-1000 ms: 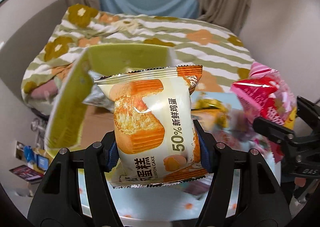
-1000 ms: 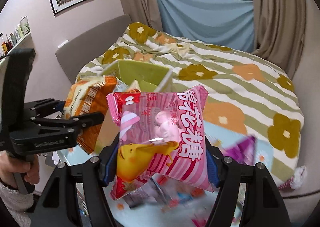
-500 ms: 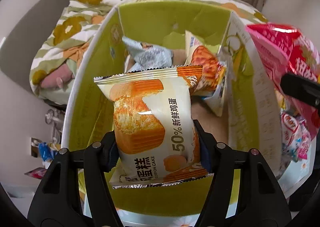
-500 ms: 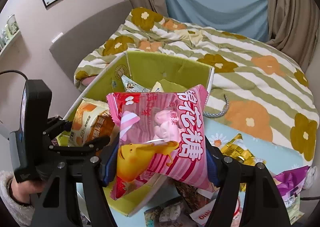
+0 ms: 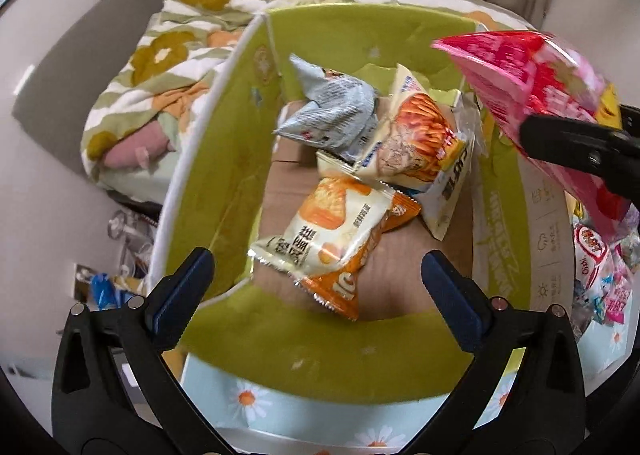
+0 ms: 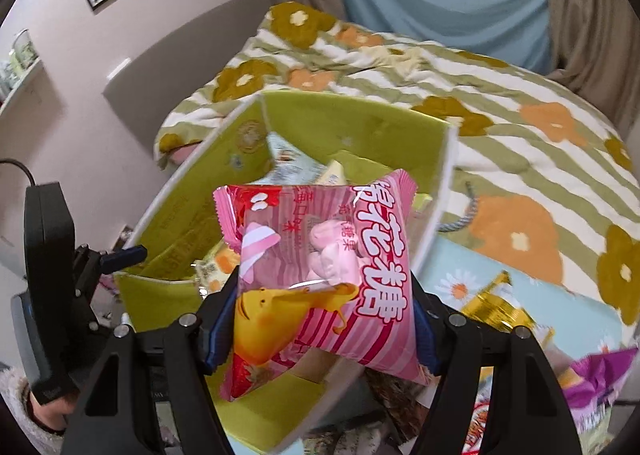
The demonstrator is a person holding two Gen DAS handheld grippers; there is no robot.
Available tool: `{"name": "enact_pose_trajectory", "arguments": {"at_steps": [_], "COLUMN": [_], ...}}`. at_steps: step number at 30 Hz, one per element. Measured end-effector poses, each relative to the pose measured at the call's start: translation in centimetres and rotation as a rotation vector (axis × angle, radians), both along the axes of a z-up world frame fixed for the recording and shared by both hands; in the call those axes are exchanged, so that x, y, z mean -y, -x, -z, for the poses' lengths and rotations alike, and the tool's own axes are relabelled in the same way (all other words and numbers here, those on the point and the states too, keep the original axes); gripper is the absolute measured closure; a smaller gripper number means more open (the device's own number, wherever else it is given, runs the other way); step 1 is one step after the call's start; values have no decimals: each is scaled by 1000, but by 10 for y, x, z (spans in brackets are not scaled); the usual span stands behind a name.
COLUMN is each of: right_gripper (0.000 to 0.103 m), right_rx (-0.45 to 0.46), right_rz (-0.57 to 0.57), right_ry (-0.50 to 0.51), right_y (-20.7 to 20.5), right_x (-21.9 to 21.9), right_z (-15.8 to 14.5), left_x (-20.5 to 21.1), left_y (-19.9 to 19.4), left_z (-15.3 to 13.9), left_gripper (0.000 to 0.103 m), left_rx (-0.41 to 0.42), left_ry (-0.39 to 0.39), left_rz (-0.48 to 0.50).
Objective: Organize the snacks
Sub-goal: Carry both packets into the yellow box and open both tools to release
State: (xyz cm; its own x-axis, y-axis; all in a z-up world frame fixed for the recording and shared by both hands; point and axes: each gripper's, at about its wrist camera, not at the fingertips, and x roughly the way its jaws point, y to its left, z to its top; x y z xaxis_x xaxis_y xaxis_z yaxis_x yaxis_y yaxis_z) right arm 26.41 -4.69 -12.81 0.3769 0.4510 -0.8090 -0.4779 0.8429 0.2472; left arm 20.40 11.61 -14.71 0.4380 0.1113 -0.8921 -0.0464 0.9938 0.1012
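Observation:
My left gripper [image 5: 316,279] is open and empty above the near end of a green cardboard box [image 5: 224,159]. The orange-and-white chiffon cake packet [image 5: 332,239] lies loose on the box floor, below the fingers. A grey packet [image 5: 332,115] and a cream-and-orange packet [image 5: 420,151] lie further in. My right gripper [image 6: 324,335] is shut on a pink marshmallow bag [image 6: 320,275] and holds it over the box [image 6: 352,127]. The bag also shows at the right in the left wrist view [image 5: 536,95].
The box stands on a light-blue daisy-print cloth [image 6: 460,279]. More snack packets lie to its right: a gold one [image 6: 496,303], a purple one [image 6: 596,375], pink ones [image 5: 596,255]. A bed with a striped flower blanket [image 6: 520,103] lies behind.
My left gripper has opened and let go of the cake packet, which now lies in the box. My right gripper has carried the pink bag over the box.

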Motion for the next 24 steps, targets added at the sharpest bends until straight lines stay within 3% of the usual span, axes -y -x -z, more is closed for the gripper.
{"name": "enact_pose_trajectory", "arguments": {"at_steps": [5,13,16,19,20,24], "right_gripper": [33,30,15,9,0,0], "right_rx": [2,-64,-77,-36,-19,27], "right_rz": [-75,-89,-87,-71,-65,-54], "right_ry": [12,9,-7,-29,-35,-33], "right_y": [-8,-21,-22,-17,-15,-8], "right_x": [-24,-33,-31,-30,-29,-28], "right_z": [1,22,22,16,13,5], "left_x": [-12,-19,-20,-21,-22,-20], "left_y": [0,-3,0,4,5,11], "left_z": [0,6,6,6,5,1], "left_gripper": [0,0,0,0,0,0], "left_rx": [-1,-13,-12,-12,-10,-2], "left_ry": [0,9,23,26,25,19], "left_rz": [-53,-77,-86,-93,-92,-85]}}
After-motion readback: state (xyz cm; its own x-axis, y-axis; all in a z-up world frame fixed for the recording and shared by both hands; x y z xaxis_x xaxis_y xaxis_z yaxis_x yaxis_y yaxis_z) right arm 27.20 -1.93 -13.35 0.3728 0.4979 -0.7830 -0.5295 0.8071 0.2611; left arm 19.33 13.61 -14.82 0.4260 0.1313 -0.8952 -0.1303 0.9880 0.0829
